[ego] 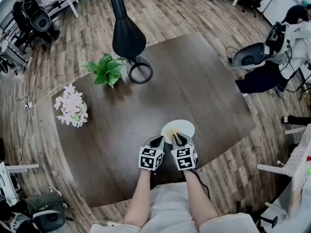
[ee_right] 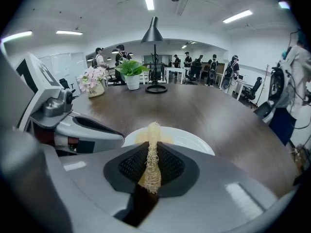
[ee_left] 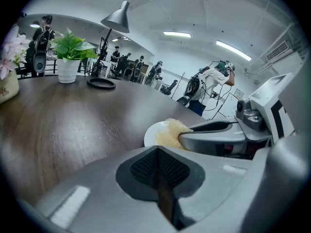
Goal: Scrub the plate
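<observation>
Plate (ego: pixel 181 126) sits near the surface's (ego: pixel 146 110) front edge; right tool (ee_right: pixel 151 165) pinches a scrubber (ee_right: pixel 153 147) over it, left tool (ee_left: pixel 158 173) pressed together alongside. Plant (ego: pixel 107 70), flowers (ego: pixel 71 106) and lamp (ego: pixel 127 35) stand well apart

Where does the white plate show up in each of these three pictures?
Head view: the plate is at lower centre, close to the person.
Left gripper view: just below centre, only its white rim showing.
Right gripper view: centre, behind the scrubber pinched in the right hand-held gripper.
Shared landmark: the green potted plant, beyond the plate in every view.
</observation>
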